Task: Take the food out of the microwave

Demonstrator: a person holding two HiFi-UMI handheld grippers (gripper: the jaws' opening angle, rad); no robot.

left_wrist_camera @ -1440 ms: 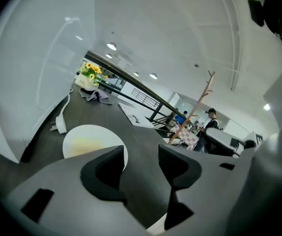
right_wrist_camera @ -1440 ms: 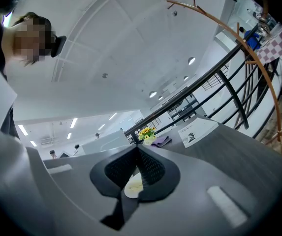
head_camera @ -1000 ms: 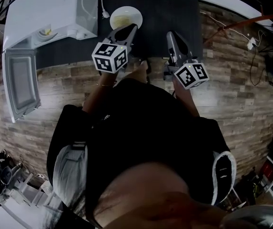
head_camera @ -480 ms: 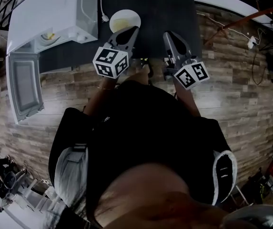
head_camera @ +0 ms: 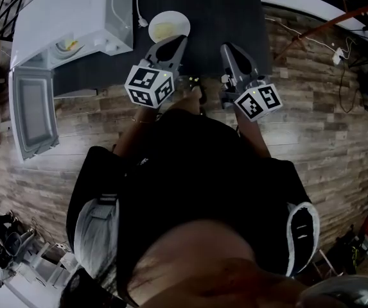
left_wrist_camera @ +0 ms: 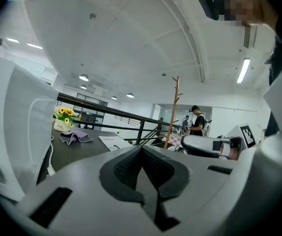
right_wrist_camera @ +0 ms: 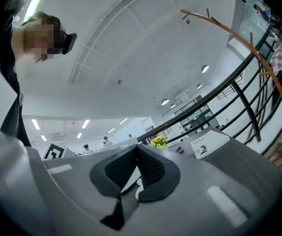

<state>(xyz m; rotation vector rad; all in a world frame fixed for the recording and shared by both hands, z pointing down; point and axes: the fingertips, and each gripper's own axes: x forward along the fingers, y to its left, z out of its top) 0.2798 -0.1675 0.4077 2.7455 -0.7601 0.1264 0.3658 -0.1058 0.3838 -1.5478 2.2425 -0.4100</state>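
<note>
Plate (head_camera: 169,25) of yellowish food sits on dark table (head_camera: 248,24), outside microwave (head_camera: 74,18) and just right of its front corner. Door (head_camera: 33,111) stands wide open, swung out past the table's near edge over wood floor (head_camera: 312,127), well left of both arms. Small yellow patch (head_camera: 68,44) shows in the open cavity; cannot tell what it is. White cable (head_camera: 135,8) runs down between microwave side and plate. Left gripper (head_camera: 176,39) has its jaws pressed fully together with nothing between them, tips close to the plate's near rim; contact unclear. Right gripper (head_camera: 227,46) is likewise closed and empty, beside the left, over bare tabletop right of the plate. Both reach in across the near table edge. Left gripper view: microwave wall fills the left side; farther along the table are flowers (left_wrist_camera: 64,116), cloth (left_wrist_camera: 74,136) and booklet (left_wrist_camera: 112,141), with railing (left_wrist_camera: 121,116) behind. Tabletop is bare between plate and booklet, and from right gripper out to the right edge.
</note>
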